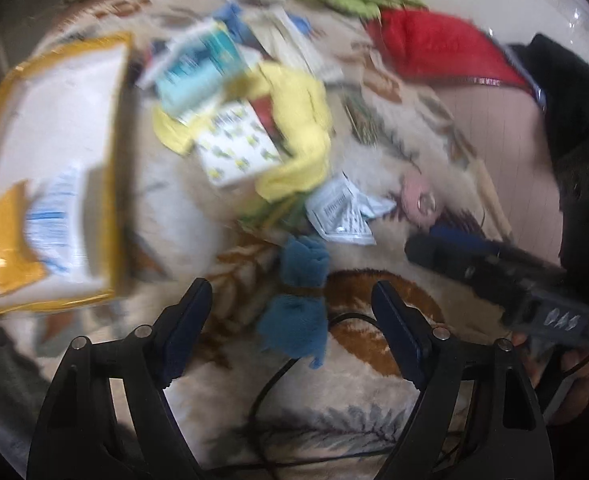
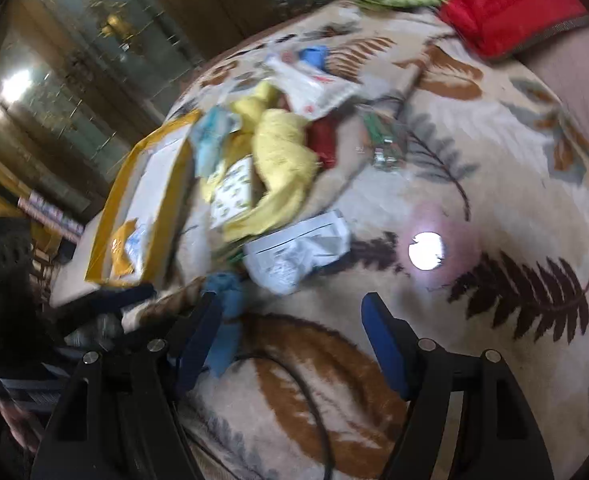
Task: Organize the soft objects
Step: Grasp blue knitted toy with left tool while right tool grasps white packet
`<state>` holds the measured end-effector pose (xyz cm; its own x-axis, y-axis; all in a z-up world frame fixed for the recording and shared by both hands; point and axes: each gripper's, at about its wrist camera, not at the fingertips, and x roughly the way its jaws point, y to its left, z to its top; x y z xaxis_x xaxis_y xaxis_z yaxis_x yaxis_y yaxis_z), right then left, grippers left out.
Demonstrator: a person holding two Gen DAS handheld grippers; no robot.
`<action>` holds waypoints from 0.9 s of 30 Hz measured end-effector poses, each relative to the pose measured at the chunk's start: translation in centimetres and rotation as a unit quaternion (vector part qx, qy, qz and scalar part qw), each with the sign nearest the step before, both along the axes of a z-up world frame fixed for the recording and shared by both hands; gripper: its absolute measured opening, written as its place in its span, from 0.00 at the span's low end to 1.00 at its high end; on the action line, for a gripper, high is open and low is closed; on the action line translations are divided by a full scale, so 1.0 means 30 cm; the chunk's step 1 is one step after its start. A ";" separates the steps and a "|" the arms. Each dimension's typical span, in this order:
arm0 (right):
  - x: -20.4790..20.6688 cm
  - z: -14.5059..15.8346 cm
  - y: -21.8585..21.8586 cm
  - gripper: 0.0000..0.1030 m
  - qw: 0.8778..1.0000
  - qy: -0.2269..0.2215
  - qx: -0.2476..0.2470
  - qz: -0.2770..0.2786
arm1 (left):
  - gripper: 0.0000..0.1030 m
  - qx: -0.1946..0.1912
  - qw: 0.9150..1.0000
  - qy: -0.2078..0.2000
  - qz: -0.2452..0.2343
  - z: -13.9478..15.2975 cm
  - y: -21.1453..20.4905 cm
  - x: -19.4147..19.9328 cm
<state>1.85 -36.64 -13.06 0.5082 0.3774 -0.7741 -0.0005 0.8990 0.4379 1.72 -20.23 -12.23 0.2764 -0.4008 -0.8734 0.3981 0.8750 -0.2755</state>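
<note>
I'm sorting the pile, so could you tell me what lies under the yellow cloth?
The yellow cloth drapes over a white patterned box and a red item, only partly visible. Whatever else lies beneath is covered and blurred.

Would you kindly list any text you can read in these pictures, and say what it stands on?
None can be read.
White packet: printed lines, blurred.
Yellow envelope: blue-printed label, blurred.
Patterned box: only a pattern shows, no words.
Teal-and-white packs: print blurred.
</note>
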 end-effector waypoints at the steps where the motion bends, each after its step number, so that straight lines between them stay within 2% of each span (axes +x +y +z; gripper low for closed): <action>1: 0.008 -0.011 -0.005 0.70 1.000 0.004 0.010 -0.001 | 0.63 0.007 1.000 0.005 -0.006 -0.021 -0.017 0.007; 2: 0.026 -0.023 -0.005 0.70 1.000 0.009 0.015 -0.003 | 0.56 0.013 1.000 0.012 -0.009 -0.042 -0.025 0.014; 3: 0.046 -0.036 -0.001 0.67 1.000 0.016 0.019 -0.007 | 0.40 0.019 1.000 0.020 -0.007 -0.065 -0.027 0.023; 4: 0.068 -0.053 0.006 0.63 0.999 0.025 0.026 -0.010 | 0.29 0.014 0.999 0.031 -0.002 -0.081 -0.018 0.032; 6: 0.102 -0.088 0.015 0.59 0.997 0.047 0.047 -0.025 | 0.25 -0.020 0.999 0.042 0.001 -0.077 0.016 0.037; 8: 0.140 -0.126 0.025 0.55 0.994 0.067 0.080 -0.035 | 0.24 -0.052 0.998 0.034 0.002 -0.048 0.043 0.028; 11: 0.176 -0.143 0.032 0.48 0.992 0.074 0.076 -0.066 | 0.24 -0.093 0.995 0.029 0.013 -0.018 0.094 0.026; 13: 0.183 -0.149 0.032 0.27 0.991 0.083 0.055 -0.088 | 0.24 -0.126 0.991 0.033 0.024 -0.008 0.132 0.035; 20: 0.087 -0.081 0.037 0.19 0.994 0.061 0.043 -0.078 | 0.24 -0.178 0.983 0.027 0.043 0.036 0.241 0.021; 23: 0.028 -0.003 0.059 0.19 0.997 0.026 0.022 -0.067 | 0.24 -0.187 0.980 0.010 0.066 0.081 0.299 0.017; 27: -0.002 0.115 0.126 0.19 0.998 -0.030 0.023 -0.041 | 0.24 -0.185 0.977 -0.009 0.105 0.139 0.393 0.004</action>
<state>1.79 -32.87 -9.61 0.5847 0.3668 -0.7236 0.0449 0.8759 0.4804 1.84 -8.45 -8.05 0.4005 -0.6213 -0.6735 0.2280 0.7795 -0.5834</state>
